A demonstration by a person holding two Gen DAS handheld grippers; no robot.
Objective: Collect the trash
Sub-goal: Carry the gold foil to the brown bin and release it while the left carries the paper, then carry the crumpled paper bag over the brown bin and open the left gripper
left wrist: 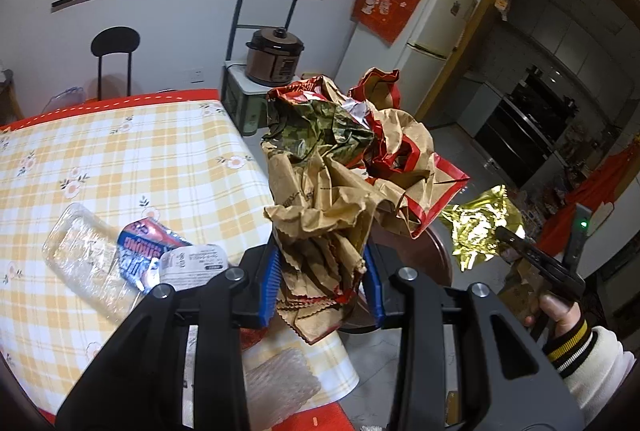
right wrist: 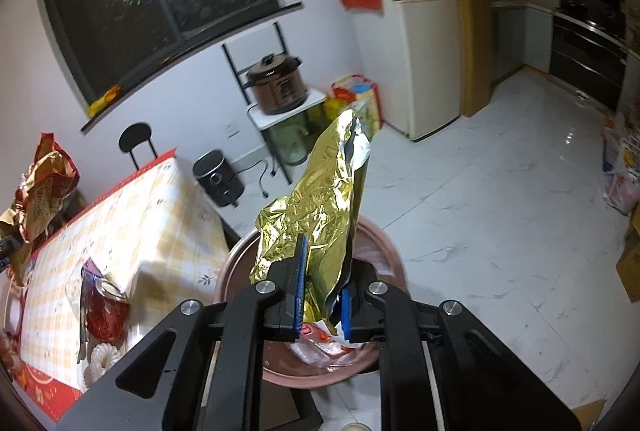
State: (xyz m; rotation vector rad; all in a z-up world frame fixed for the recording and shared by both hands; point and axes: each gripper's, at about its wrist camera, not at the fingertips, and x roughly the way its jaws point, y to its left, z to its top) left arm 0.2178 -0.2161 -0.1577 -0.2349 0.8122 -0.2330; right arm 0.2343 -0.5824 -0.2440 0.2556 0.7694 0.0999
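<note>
Left claw (left wrist: 320, 279): nearest the lens at 6 o'clock in the left view, blue pads clamped on the lower end of a paper wad (left wrist: 340, 171); the brown-and-red bulk stands up toward 12.
Wad's place: past the desk's right edge, over the bin (left wrist: 420, 255), whose brown rim shows just behind the pads.
Desk (left wrist: 120, 151): fills 8 to 10 o'clock, yellow check cloth.
Trash left on the desk: clear tray (left wrist: 80, 251), a blue wrapper (left wrist: 148, 243) and a white lid (left wrist: 192, 265) lying against it at 8 o'clock; foam net (left wrist: 280, 387) near the front edge at 6.
Right claw (right wrist: 324, 283): at 6 o'clock in its own view, closed on gold foil (right wrist: 320, 199) that rises to 12; seen from the left view at 4 o'clock, with the hand (left wrist: 556, 311) behind it.
Foil's place: above the bin mouth, which already holds some plastic.
Risk, wad: it is wide and loose; let go off-centre, it may catch the rim or the desk corner and fall to the floor.
Risk, foil: light and stiff, it may cling to a pad or drift outside the rim.
Risk, claws: both crowd one opening and may knock together.
Room: bare tiled floor (right wrist: 500, 191) from 1 to 4 o'clock; desk edge tight at 9.
</note>
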